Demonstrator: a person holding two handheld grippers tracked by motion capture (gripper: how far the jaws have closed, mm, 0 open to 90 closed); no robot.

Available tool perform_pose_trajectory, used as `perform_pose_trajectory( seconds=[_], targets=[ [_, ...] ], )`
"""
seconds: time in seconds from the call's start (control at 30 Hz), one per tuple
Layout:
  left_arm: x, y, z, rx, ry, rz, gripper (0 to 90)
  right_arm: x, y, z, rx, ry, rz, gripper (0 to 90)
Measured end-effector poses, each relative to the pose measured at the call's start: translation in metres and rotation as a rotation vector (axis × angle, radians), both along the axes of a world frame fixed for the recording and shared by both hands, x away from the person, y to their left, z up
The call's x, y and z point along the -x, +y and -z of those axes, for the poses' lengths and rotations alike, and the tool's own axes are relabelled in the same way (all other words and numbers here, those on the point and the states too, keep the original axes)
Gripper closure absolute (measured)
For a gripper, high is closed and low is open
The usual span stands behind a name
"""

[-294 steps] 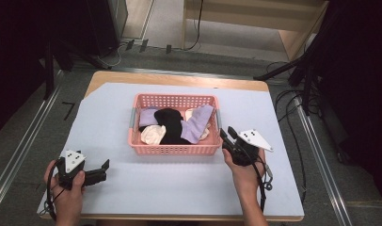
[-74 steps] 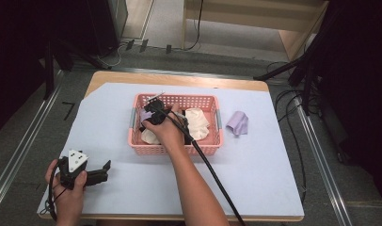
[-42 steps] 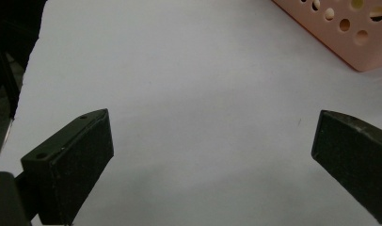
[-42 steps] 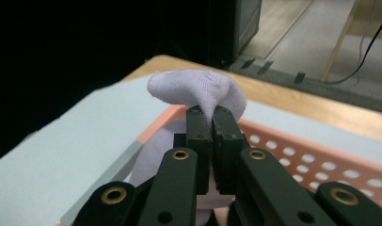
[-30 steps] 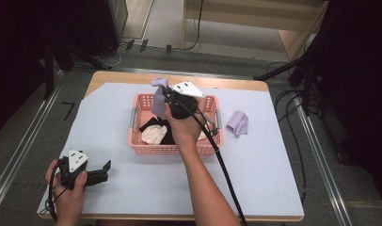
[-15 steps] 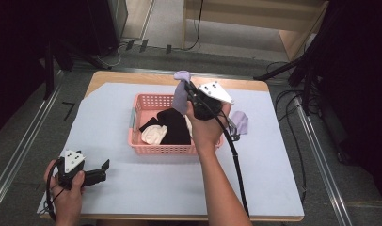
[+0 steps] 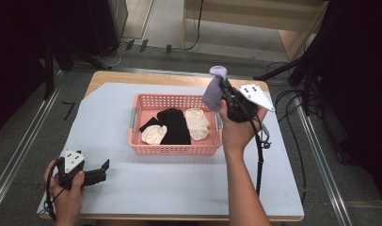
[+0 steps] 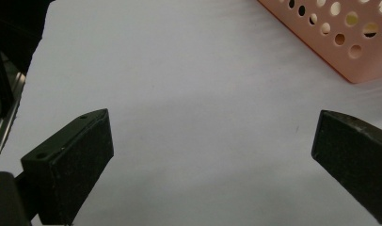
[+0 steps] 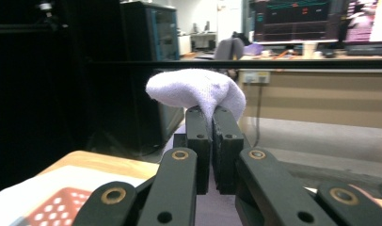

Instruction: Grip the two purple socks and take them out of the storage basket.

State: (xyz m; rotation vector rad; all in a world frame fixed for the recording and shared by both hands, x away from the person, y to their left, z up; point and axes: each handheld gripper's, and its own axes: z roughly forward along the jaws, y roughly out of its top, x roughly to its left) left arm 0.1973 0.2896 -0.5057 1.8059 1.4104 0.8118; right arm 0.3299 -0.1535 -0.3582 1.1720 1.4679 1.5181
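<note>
Pink basket (image 7: pixel 175 149) mid-table — bare cloth (image 7: pixel 179 188) around it open.

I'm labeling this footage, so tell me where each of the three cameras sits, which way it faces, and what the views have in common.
High view: fixed above the person's side, looking forward and down at the pink basket; both forearms show.
Left gripper view: rides the left gripper, low, looking along the white table cover; its spread jaws show.
Right gripper view: rides the raised right gripper, facing the room; its jaws pinch a purple sock.
Shared: the basket shows in all three; the sock in high and right.
</note>
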Motion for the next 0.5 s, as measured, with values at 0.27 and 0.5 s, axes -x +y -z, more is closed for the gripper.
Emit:
perform_pose_trajectory(
  seconds=[0.27, 0.5],
  targets=[
    [0.000, 0.000, 0.000, -0.007, -0.002, 0.001, 0.3, 0.002, -0.046, 0.016, -0.009, 0.032, 0.096, 87.6],
    [0.000, -0.001, 0.000, -0.005, -0.002, 0.000, 0.3, -0.008, -0.072, 0.055, -0.004, 0.139, 0.148, 86.9]
  ],
)
